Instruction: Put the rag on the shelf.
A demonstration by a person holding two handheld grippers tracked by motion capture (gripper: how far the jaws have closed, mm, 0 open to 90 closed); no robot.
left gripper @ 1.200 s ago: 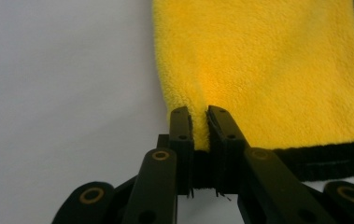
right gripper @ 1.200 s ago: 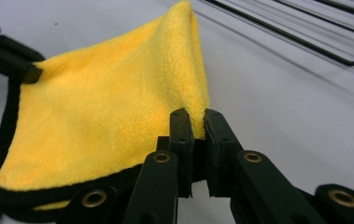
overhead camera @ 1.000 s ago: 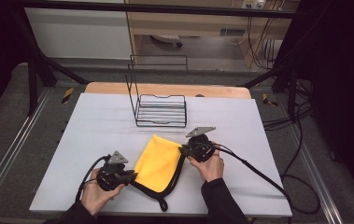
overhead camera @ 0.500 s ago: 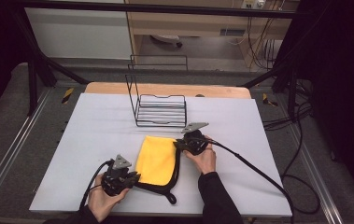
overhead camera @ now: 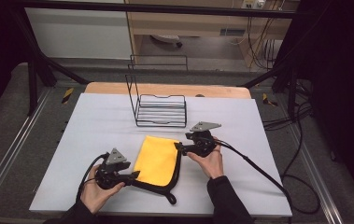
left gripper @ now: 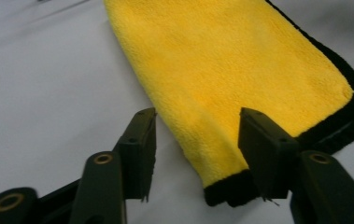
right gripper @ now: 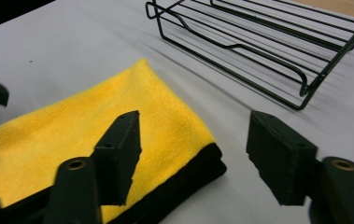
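Cloth (left gripper: 240, 74) corners btwn both fingers (jaws just opened, untouched).

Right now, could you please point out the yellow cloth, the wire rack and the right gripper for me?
yellow cloth (overhead camera: 157, 160): high view, middle of its folded yellow face.
wire rack (overhead camera: 161, 111): high view, the barred floor of the rack.
right gripper (right gripper: 193, 147): right gripper view, the gap midway between its two open jaw tips.

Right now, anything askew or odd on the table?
Nothing serious. The folded yellow cloth lies flat, slightly angled to the table edge, its black trim trailing a loop at the near corner. Wire rack stands upright. Both grippers' jaws have just opened, off the cloth.
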